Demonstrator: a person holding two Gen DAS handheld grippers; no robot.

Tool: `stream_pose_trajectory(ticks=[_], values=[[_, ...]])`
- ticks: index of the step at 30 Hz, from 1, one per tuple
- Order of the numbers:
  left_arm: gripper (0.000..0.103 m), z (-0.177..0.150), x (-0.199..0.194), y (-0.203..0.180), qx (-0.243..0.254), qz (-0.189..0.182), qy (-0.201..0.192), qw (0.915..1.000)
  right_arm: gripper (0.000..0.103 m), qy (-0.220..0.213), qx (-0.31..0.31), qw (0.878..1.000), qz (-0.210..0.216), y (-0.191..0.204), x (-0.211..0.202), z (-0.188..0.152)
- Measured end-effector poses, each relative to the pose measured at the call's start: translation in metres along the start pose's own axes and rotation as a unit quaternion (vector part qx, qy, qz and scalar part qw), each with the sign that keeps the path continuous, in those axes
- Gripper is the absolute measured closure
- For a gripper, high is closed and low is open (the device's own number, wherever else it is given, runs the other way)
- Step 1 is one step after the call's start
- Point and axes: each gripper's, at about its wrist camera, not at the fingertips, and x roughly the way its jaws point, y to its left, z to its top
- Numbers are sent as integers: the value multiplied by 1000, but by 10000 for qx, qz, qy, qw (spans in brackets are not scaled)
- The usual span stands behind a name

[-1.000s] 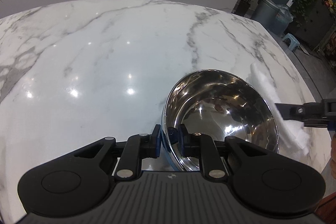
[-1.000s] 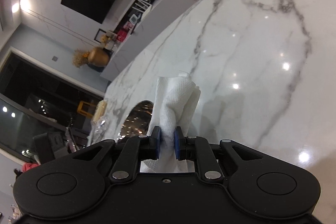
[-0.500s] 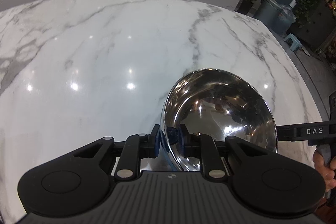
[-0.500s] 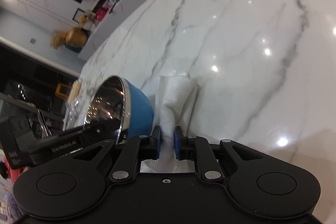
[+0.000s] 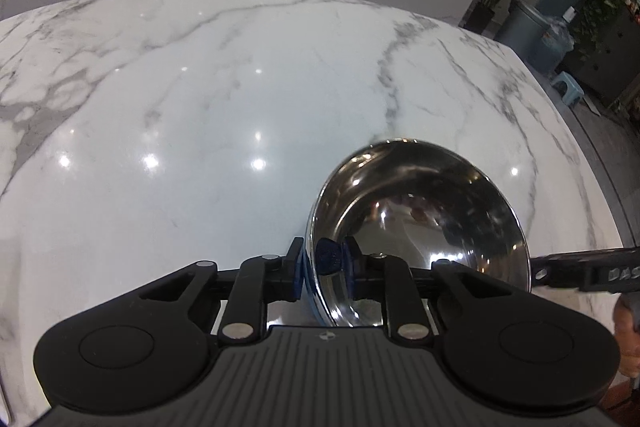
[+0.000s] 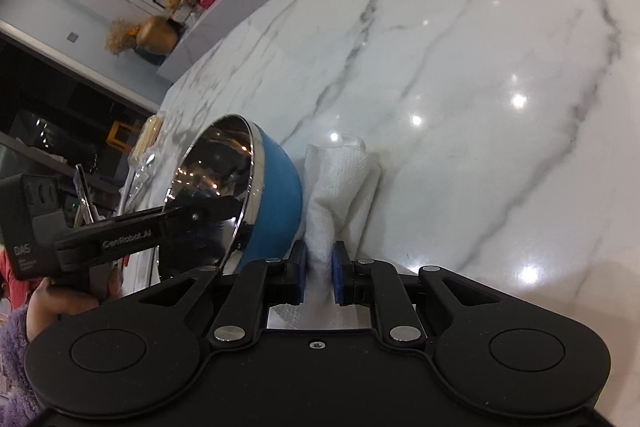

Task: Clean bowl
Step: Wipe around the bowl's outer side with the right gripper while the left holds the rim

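My left gripper (image 5: 322, 269) is closing, pinching the rim of the tilted blue-outside steel bowl (image 5: 432, 211); my right gripper (image 6: 319, 273) stays clamped on 1 folded white paper towel (image 6: 340, 187).

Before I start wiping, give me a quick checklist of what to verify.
1. Left tool on the bowl rim, one finger inside and one outside: ok, jaws closing.
2. Bowl tipped up on its side, its opening turned away from the towel: ok.
3. Right tool clamped on the paper towel: ok.
4. Towel inside the bowl: not ok, it sits beside the blue outer wall.
5. Dirt left in the bowl: cannot tell, the steel only mirrors the room.
6. Marble table around the bowl clear: ok.
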Motion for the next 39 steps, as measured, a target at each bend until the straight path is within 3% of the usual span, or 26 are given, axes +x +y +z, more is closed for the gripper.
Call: stream_pose_trajectory(ticks=[2,6,21,31,37,39], values=[[86,2,2,0,-13,-1,-51,10000,90,-334,45,9992,196,-1,-13,5],[85,3,3,-3,41,-6,-107,9999,90,-601,75,9973,414,-2,-28,5],[85,3,4,-6,143,30,-104,9998,90,-28,57,9999,-152,-6,11,2],[85,3,0,-6,84,22,-171,9998,90,-27,-56,9995,-301,-2,13,3],[84,1,-17,-5,104,-15,-421,9991,90,-407,-179,9963,-740,5,-3,4],[77,0,-23,-4,90,-81,-501,9987,90,-506,-225,9946,-878,8,-6,4]])
